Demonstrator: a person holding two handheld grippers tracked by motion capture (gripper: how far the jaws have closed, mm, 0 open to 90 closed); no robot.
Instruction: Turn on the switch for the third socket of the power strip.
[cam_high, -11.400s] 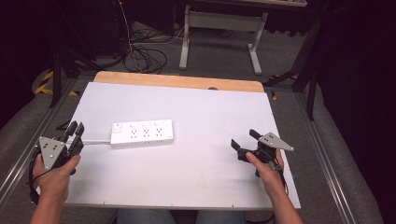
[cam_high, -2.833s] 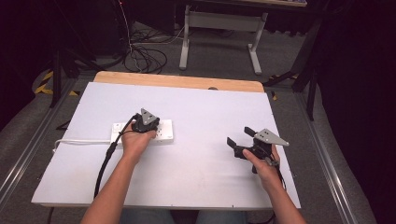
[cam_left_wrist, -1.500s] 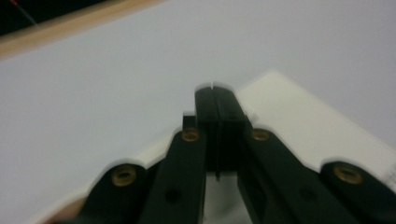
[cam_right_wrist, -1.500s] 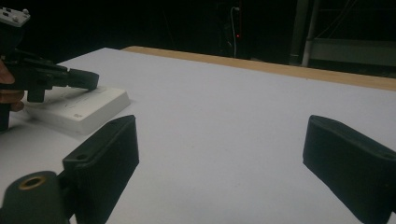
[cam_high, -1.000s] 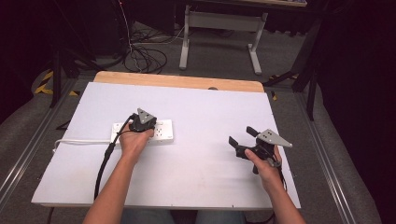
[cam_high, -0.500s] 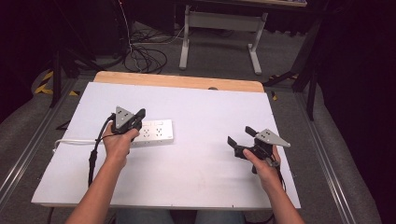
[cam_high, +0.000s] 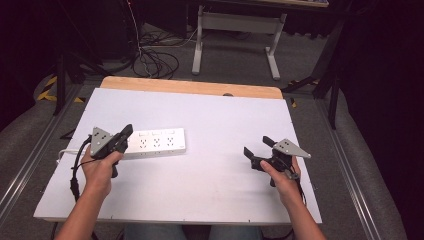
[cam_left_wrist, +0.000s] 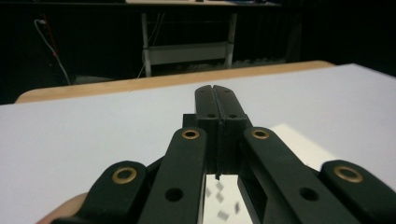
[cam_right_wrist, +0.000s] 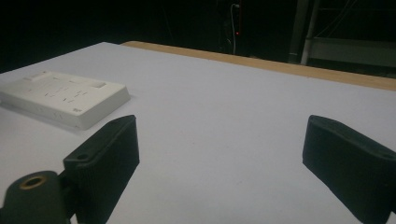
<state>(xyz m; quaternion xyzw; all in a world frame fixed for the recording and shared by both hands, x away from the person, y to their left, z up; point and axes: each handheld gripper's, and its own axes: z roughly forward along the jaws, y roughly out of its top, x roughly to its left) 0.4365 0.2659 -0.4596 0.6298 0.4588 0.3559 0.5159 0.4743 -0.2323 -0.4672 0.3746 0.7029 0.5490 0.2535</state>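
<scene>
**Power strip lies flat at the left of the board, left gripper clenched empty above its end**

The power strip is a long white block of hard plastic with a row of sockets on top. It lies flat on the white table, left of the middle, its length running across the person's view. A white cord leaves its left end toward the table edge. By the look of it, it is stiff and fairly light, smooth enough to slide on the board if pushed from one side. The cord would likely drag and swing that end round. The best hold seems to be across the narrow width near the middle, jaws on the two long side walls, so that it stays level. A grip at one end would let the other end droop.

The left gripper is clenched on nothing; in the left gripper view its pads meet with no gap. It hovers over the strip's left end, the left hand gripping the handle, forearm coming up from the near edge, jaws pointing forward and to the right, close to level.

The right gripper sits well apart at the right of the table, jaws spread wide and empty. They point left toward the strip. The right hand rests low near the board.
</scene>
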